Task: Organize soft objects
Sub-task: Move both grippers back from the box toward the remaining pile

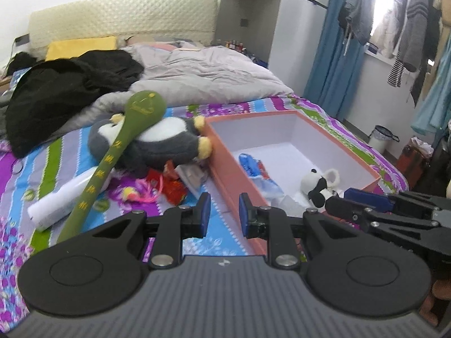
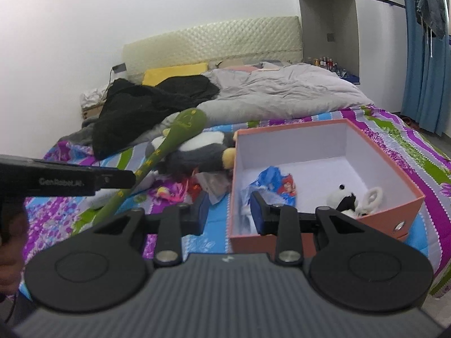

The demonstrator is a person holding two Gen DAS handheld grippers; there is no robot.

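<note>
An open pink box point(image 1: 222, 166) point(image 2: 406, 202) stands on the bed. It holds a small panda plush point(image 1: 317, 187) point(image 2: 342, 198) and a blue and red soft item point(image 1: 255, 169) point(image 2: 274, 181). Left of the box lie a grey and white penguin plush point(image 1: 166, 140) point(image 2: 203, 148), a long green soft club point(image 1: 112, 155) point(image 2: 169, 143), and a pink and red heap of small items point(image 1: 157, 186) point(image 2: 180, 188). My left gripper point(image 1: 224, 214) is open and empty above the box's near left corner. My right gripper point(image 2: 229, 214) is open and empty over the box's near edge.
A black garment point(image 1: 70, 90) point(image 2: 141, 109) and a grey duvet point(image 1: 203, 76) point(image 2: 282, 93) lie further up the bed. A white tube point(image 1: 64, 200) lies by the club. The other gripper shows at the right of the left wrist view point(image 1: 394, 214) and at the left of the right wrist view point(image 2: 64, 181).
</note>
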